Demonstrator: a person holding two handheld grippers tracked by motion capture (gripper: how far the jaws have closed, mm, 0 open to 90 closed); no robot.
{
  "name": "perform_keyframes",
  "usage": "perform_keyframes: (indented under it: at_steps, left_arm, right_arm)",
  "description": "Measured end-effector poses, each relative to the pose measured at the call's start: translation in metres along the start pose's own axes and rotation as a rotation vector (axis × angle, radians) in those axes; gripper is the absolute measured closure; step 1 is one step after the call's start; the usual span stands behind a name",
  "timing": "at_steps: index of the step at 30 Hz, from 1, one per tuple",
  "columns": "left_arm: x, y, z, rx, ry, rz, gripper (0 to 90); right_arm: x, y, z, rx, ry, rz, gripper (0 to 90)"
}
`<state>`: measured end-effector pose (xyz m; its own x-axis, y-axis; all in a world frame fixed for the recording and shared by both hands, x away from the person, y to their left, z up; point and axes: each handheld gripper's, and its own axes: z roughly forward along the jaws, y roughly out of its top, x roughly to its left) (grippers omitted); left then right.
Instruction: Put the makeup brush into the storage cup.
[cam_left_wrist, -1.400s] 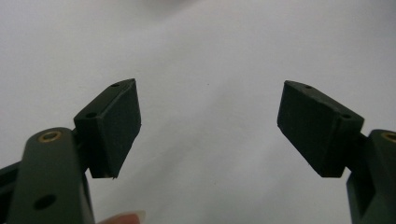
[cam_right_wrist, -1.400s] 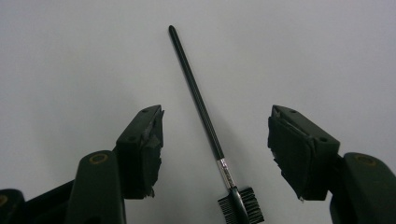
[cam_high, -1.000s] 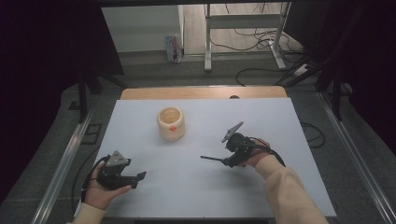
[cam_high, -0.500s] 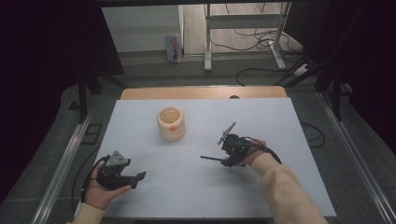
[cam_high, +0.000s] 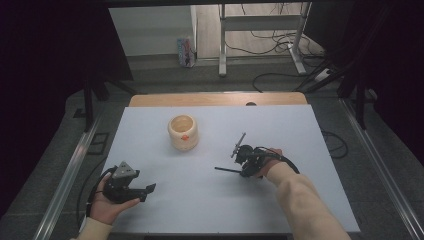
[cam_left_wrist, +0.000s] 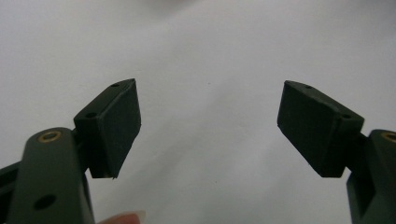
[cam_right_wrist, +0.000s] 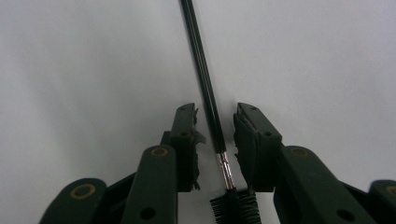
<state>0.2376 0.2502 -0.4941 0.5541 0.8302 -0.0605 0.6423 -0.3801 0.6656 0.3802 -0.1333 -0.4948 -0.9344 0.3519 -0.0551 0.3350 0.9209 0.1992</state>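
Two jaws nearer brush (cam_right_wrist: 208, 100) (untouched).

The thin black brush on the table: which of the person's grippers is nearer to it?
Right. The right gripper has its jaws on either side of the brush, just closing in, pads not yet pressing. The left gripper rests far off, near the table's front left.

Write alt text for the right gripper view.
A thin black brush lies on the white table between the right gripper's two black jaws, which have just been closing around it without yet pressing on it. Its bristles sit at the bottom edge.
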Motion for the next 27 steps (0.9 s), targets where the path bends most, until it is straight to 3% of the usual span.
perform_keyframes:
  at_steps: [10,20,22,27]
  left_arm:
    - [-0.001,0.0,-0.001,-0.002,0.001,-0.008,21.9]
    - [0.0,0.0,-0.001,-0.006,0.003,-0.011,22.0]
    - [0.0,0.0,-0.001,-0.006,0.006,-0.01,22.0]
    - [0.0,0.0,-0.002,-0.007,0.008,-0.008,22.1]
  right_arm:
    - [-0.003,0.001,0.001,0.006,0.045,-0.021,85.0]
    - [-0.001,0.001,0.0,0.008,0.034,-0.042,85.8]
    - [-0.003,0.0,-0.004,-0.013,0.011,-0.028,85.9]
    - [-0.006,-0.003,-0.014,-0.049,0.027,-0.008,85.9]
